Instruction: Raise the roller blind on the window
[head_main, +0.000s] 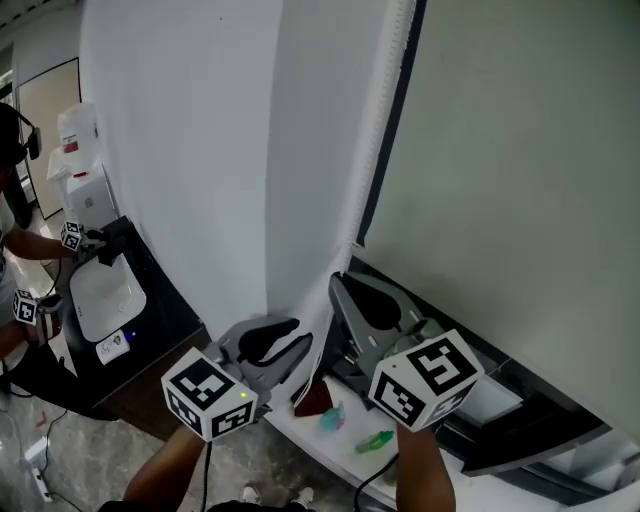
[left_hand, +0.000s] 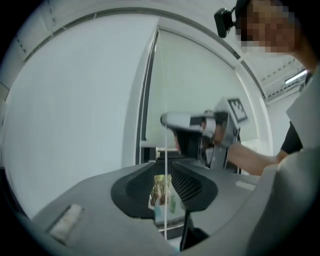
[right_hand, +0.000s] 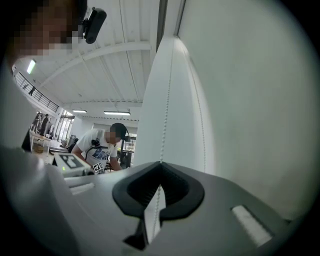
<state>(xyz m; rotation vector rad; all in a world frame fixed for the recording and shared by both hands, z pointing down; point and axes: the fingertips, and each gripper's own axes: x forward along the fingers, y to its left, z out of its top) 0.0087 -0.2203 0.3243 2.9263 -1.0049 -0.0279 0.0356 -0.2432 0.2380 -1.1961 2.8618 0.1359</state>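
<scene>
The pale grey-green roller blind (head_main: 520, 150) hangs down over the window, right of a white wall pillar (head_main: 200, 150). Its white bead chain (right_hand: 167, 100) runs straight up from my right gripper (right_hand: 160, 167), which is shut on it. In the left gripper view the same chain (left_hand: 165, 145) drops from the right gripper (left_hand: 200, 125) and passes through the gap of my left gripper (left_hand: 164, 172), whose jaws stand open around it without pressing. In the head view the left gripper (head_main: 300, 345) sits just below and left of the right gripper (head_main: 340, 285), both near the sill.
The dark window frame (head_main: 390, 150) runs beside the blind. Small red, teal and green objects (head_main: 330, 415) lie on the white sill. At far left another person (head_main: 20, 250) with grippers works at a white appliance (head_main: 100, 290) on a dark counter.
</scene>
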